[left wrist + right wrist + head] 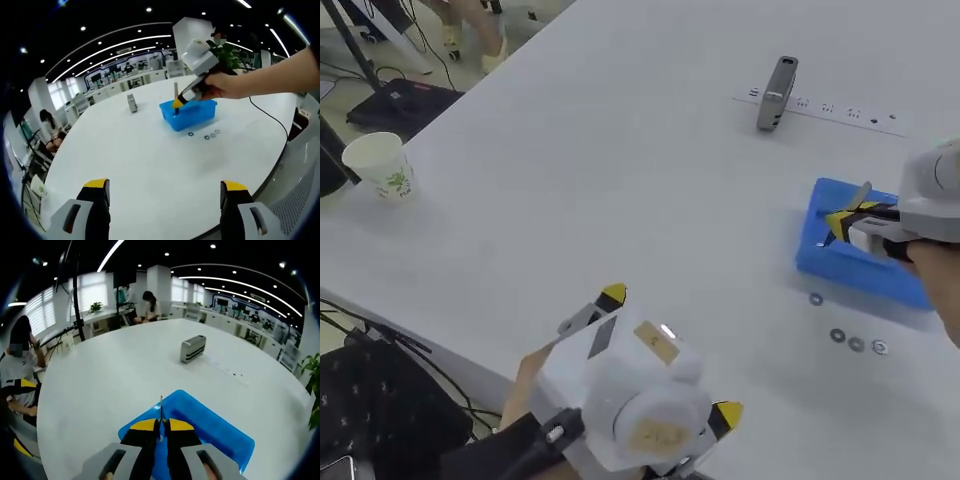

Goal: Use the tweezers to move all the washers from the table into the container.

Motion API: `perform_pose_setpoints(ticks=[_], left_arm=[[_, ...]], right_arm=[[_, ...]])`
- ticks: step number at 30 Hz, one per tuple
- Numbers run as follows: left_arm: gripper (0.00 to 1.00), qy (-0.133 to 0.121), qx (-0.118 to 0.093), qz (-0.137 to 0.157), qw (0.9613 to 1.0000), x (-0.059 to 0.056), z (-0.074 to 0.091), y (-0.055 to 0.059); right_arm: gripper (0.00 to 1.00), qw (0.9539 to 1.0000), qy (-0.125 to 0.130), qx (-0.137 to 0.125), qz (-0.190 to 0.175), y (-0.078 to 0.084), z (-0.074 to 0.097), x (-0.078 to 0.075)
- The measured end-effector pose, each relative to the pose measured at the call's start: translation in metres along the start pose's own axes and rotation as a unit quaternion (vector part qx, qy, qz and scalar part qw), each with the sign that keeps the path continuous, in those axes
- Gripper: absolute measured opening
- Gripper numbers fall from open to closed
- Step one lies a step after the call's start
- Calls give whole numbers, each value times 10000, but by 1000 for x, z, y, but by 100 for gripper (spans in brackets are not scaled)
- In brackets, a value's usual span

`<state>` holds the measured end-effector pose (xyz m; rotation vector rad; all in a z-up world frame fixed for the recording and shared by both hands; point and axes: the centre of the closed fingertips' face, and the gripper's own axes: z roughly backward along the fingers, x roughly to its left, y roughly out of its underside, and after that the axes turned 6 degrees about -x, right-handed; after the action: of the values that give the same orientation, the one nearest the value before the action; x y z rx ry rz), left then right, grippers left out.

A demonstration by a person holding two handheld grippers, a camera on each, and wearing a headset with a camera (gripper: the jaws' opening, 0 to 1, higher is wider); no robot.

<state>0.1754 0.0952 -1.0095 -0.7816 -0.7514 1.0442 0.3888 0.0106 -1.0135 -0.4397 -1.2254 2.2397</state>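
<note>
A blue container (840,262) sits on the white table at the right. Several small metal washers (856,343) lie in a row on the table just in front of it. My right gripper (840,225) hovers over the container, shut on slim metal tweezers (861,194). In the right gripper view the tweezers (161,412) stick out between the closed jaws of the gripper (161,426), above the container (210,432). My left gripper (670,352) is open near the table's front edge, far from the washers (206,136). It holds nothing (164,192).
A grey rectangular device (776,92) stands on a white power strip (840,110) at the back. A paper cup (380,165) stands near the left table edge. Cables and a black bag lie on the floor beyond that edge.
</note>
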Motion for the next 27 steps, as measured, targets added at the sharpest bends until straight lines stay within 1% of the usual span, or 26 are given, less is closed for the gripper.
perform_pose_setpoints(ticks=[5, 12, 14, 16, 19, 23, 27], left_arm=[[94, -14, -11, -3, 10000, 1, 0, 0], [94, -80, -63, 29, 9999, 4, 1, -1], [95, -77, -131, 24, 9999, 4, 2, -3], [95, -84, -167, 6, 9998, 4, 3, -4], [95, -102, -232, 9, 9997, 5, 4, -6], [95, -125, -221, 36, 9997, 6, 4, -5], [95, -155, -219, 52, 9996, 7, 4, -5]], right_arm=[[3, 9999, 68, -156, 11, -15, 12, -1], [3, 9993, 107, -363, 25, -30, 32, 6], [3, 9992, 95, -394, -22, -32, 37, 9], [3, 9990, 27, -440, -102, -33, 41, 14], [3, 9991, 3, -421, -18, -30, 48, 22], [3, 9992, 6, -398, 100, -27, 55, 28], [3, 9989, -12, -469, 3, -26, 62, 34]])
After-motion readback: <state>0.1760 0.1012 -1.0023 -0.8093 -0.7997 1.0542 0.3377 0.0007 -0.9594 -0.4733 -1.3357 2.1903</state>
